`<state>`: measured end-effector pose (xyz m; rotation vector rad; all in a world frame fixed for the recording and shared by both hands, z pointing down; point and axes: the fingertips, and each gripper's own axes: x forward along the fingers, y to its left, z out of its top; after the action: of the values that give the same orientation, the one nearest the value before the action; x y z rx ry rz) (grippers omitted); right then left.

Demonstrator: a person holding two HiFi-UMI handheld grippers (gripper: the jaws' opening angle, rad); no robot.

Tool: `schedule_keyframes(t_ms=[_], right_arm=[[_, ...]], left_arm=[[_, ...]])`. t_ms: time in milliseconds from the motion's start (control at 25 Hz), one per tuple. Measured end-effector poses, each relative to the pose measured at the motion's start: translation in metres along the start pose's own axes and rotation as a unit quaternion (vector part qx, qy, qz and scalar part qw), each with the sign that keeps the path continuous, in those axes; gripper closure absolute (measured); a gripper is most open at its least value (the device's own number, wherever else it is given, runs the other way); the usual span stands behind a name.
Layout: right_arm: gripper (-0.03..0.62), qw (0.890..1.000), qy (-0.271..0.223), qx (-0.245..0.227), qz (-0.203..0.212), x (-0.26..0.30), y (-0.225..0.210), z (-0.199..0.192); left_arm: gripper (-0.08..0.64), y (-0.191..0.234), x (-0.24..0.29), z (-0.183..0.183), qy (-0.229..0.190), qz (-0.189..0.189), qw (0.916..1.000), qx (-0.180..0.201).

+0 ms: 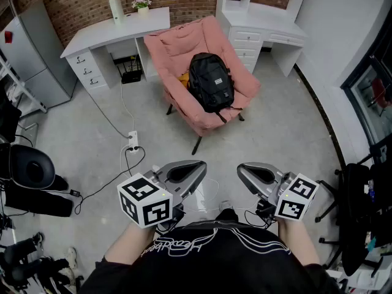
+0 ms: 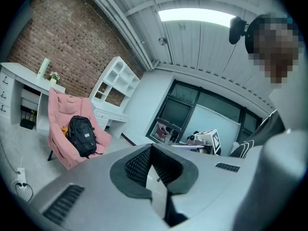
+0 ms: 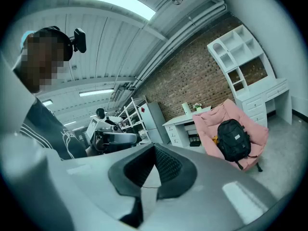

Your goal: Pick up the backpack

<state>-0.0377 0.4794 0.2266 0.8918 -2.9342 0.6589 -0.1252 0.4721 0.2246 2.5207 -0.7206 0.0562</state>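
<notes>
A black backpack [image 1: 211, 81] stands upright on the seat of a pink armchair [image 1: 177, 51], far ahead of me in the head view. The same backpack [image 2: 82, 135] is small at the left of the left gripper view, and the backpack [image 3: 234, 139] sits at the right of the right gripper view. My left gripper [image 1: 197, 165] is shut and empty, held close to my chest. My right gripper [image 1: 244, 169] is shut and empty too, beside it. Both are well short of the chair.
A white desk [image 1: 116, 29] stands behind the chair at the left, a white shelf unit with drawers [image 1: 260, 23] at the right. A power strip with cables [image 1: 132, 142] lies on the grey floor between me and the chair. A dark office chair [image 1: 361, 213] stands at my right.
</notes>
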Motion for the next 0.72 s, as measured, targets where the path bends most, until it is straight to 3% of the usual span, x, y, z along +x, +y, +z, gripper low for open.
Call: schedule_keyframes(t_ms=[360, 720], right_arm=[[0.586, 0.999, -0.024, 0.01, -0.024, -0.005, 0.003, 0.009], [0.586, 0.998, -0.018, 0.029, -0.046, -0.011, -0.024, 0.006]], left_arm=[[0.557, -0.004, -0.01, 0.006, -0.004, -0.012, 0.9999, 0.009], [0.557, 0.016, 0.005, 0.005, 0.0, -0.005, 0.9999, -0.011]])
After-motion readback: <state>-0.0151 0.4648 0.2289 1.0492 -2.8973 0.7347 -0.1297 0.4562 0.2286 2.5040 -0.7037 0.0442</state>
